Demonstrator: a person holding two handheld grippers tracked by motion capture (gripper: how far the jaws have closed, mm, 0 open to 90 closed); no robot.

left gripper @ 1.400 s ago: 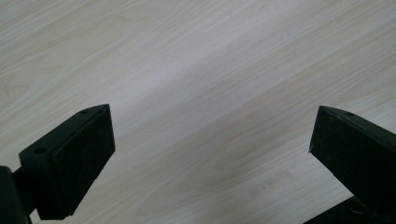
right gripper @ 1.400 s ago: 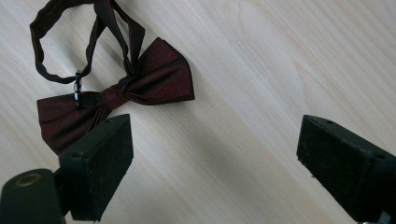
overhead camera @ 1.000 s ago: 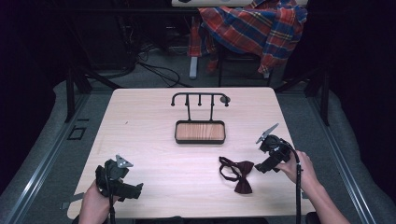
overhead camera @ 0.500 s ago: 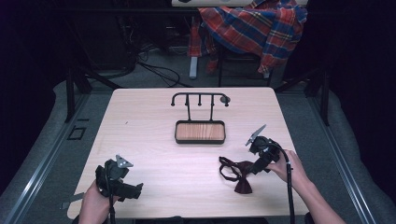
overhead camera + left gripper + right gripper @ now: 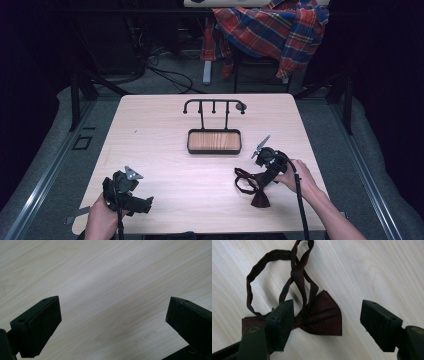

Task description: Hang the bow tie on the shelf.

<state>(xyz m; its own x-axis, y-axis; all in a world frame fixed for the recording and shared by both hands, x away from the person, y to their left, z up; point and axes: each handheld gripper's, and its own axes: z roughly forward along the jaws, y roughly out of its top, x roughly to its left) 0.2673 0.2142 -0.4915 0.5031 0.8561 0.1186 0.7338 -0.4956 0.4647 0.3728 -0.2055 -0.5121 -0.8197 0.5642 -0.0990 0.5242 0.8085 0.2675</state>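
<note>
A dark red bow tie [image 5: 254, 189] with its looped strap lies flat on the light wooden table [image 5: 165, 135], front right. My right gripper [image 5: 261, 178] hangs right over it. In the right gripper view one wing of the bow tie [image 5: 324, 315] lies between the jaws, which have just been closing; a gap remains between the wing and the right pad [image 5: 378, 323], so my right gripper [image 5: 327, 325] is open. Near the front left corner, my left gripper [image 5: 142, 204] rests low over bare wood. The left gripper view has my left gripper [image 5: 112, 322] wide open with nothing between its jaws.
A black wire stand with hooks [image 5: 214, 105] rises from a wooden-bottomed tray [image 5: 214, 141] at mid-table. Beyond the far edge, a plaid shirt [image 5: 270, 25] drapes over a chair. Cables lie on the floor behind.
My right hand has moved left and a little down, from beside the bow tie to directly over it. The left hand has stayed put.
</note>
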